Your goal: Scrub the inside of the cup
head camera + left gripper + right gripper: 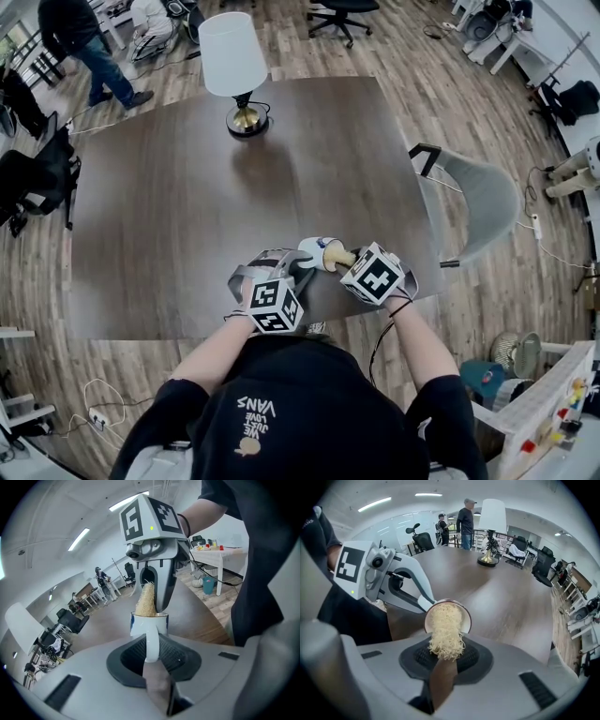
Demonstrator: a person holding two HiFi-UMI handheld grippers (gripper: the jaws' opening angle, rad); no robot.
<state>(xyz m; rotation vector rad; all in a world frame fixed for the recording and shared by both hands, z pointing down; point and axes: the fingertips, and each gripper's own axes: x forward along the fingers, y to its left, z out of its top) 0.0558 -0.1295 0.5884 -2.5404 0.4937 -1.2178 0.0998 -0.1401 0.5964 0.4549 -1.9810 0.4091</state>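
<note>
Fibrous scrubber (446, 632) inside white cup (149, 623)

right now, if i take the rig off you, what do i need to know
Grippers: the left gripper is shut on the handle of the cup and holds it tilted over the near edge of the table. The right gripper is shut on the fibre scrubber.
Done: both things are in hand, and the scrubber's tip is inside the cup's mouth.
Left: work the scrubber round the inside. How clean the cup is can't be seen. Then probably pull out and set both down.
</note>
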